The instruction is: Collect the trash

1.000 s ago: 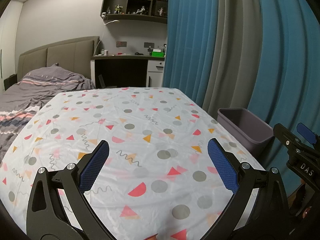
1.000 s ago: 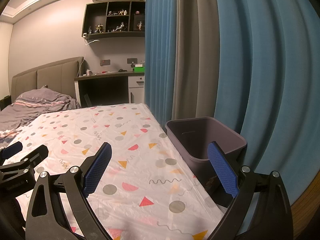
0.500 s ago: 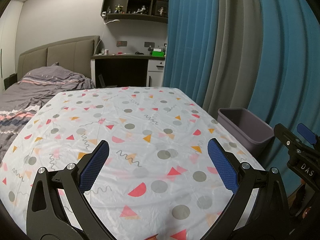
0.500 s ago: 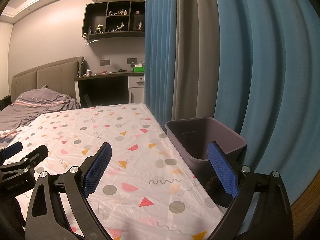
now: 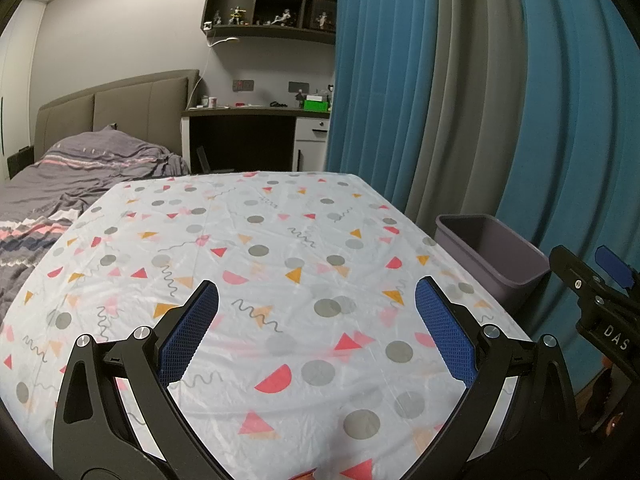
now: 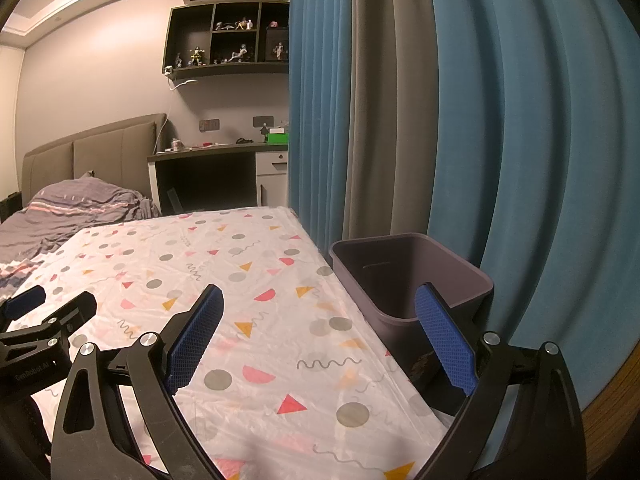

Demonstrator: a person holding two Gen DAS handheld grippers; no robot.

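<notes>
**Both claws parked above the patterned bench, bin at its right edge**

Nothing has shifted since the earlier frames: our two claws hang where they were, and the bench cover and bin lie just as before.

Our left claw [image 5: 316, 322] hovers over the bench [image 5: 260, 240] with its blue pads spread wide apart and nothing between them. Our right claw [image 6: 318, 326] is likewise spread wide and holds nothing; its right pad overlaps the bin from that camera's angle, though we cannot tell whether it touches. Each claw shows at the edge of the other's view.

We see no loose trash on the bench. The trash bin [image 6: 408, 276] is a dull purple-grey rectangular tub with an open top, a slot-like handle cut in its far wall, and a dark inside whose bottom is hidden from us. It stands just beside the bench's right edge, its rim below the bench top, close in front of the blue and grey curtains [image 6: 400, 120].

A white cover with coloured dots, triangles and squiggles drapes the bench. A bed [image 5: 80, 176] lies along its left side, and a desk [image 5: 248, 136] stands beyond its far edge.
</notes>
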